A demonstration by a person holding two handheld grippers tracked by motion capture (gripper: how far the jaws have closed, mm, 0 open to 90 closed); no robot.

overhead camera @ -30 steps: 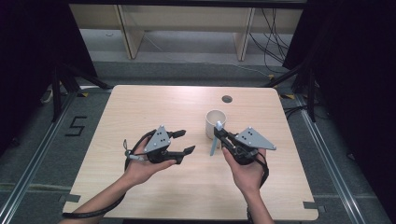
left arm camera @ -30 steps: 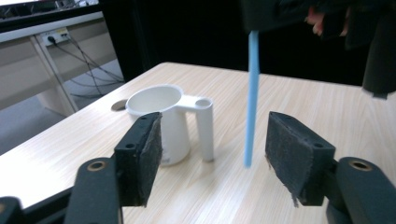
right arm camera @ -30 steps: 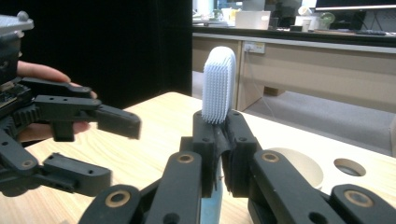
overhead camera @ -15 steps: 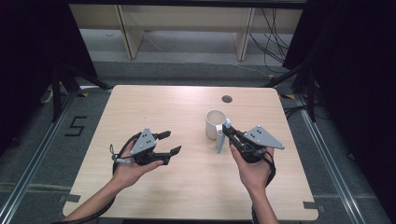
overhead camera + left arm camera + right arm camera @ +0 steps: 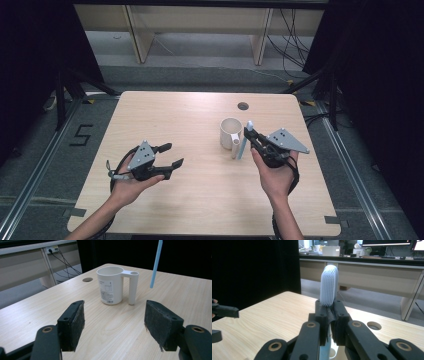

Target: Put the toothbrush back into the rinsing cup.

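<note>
Toothbrush [image 5: 243,142], pale blue w/ white bristle head, is pinched in the right hand-held gripper [image 5: 250,134], jaws pressed together on its handle; head sticks up past the tips, handle hangs below twd the desk [image 5: 200,200]. White cup [image 5: 230,132] w/ tube-shaped holder on its side stands just beside that gripper's tips, on the side twd the other hand. Left hand-held gripper [image 5: 170,155] is spread wide, jaws have just been opening, nothing btwn the pads [image 5: 72,325]; it points at the cup, well apart from it.
</note>
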